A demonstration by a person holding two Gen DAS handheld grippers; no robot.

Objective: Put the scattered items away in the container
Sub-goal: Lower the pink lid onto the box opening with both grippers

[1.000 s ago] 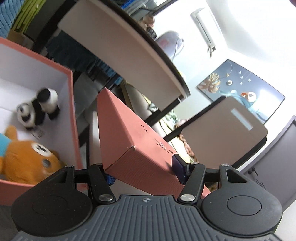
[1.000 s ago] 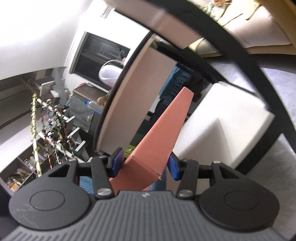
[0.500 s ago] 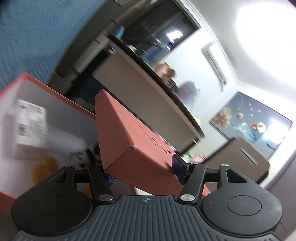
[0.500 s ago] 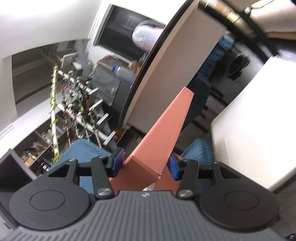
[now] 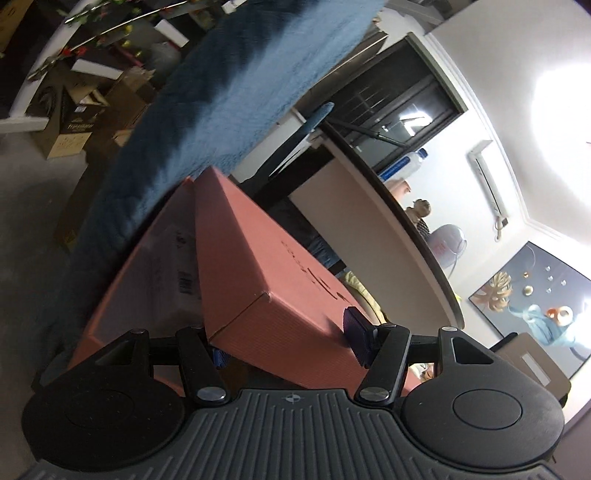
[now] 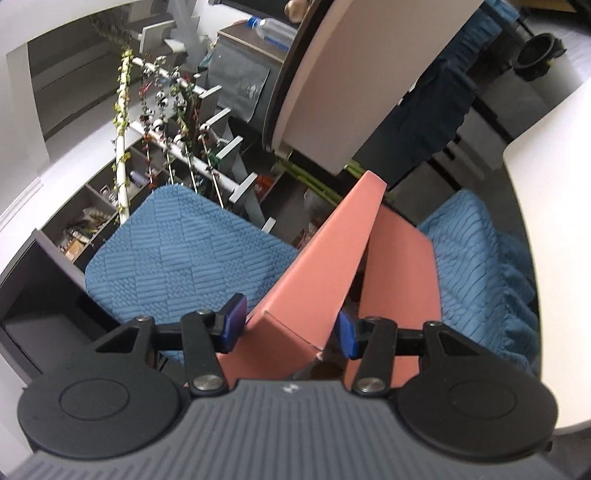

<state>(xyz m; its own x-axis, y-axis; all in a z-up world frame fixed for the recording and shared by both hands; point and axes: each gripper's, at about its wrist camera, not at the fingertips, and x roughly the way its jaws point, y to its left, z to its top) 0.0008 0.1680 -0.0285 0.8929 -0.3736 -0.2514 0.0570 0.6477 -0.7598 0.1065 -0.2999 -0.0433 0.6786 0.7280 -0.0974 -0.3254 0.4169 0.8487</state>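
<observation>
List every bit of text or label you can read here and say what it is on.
Nothing reads cleanly.
Salmon lid: embossed lettering, too foreshortened to read.
Box inner label with barcode: too blurred.
Cardboard carton: print too small to read.
Water bottle label: unreadable.

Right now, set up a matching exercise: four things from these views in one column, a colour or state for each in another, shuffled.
Things:
1. box lid
2. claw pads
3. blanket
4. left claw

Descriptions:
A. textured light blue
B. salmon pink, held tilted
C. shut on the lid's corner
D. dark blue

Pairs: 1-B, 2-D, 3-A, 4-C
</observation>
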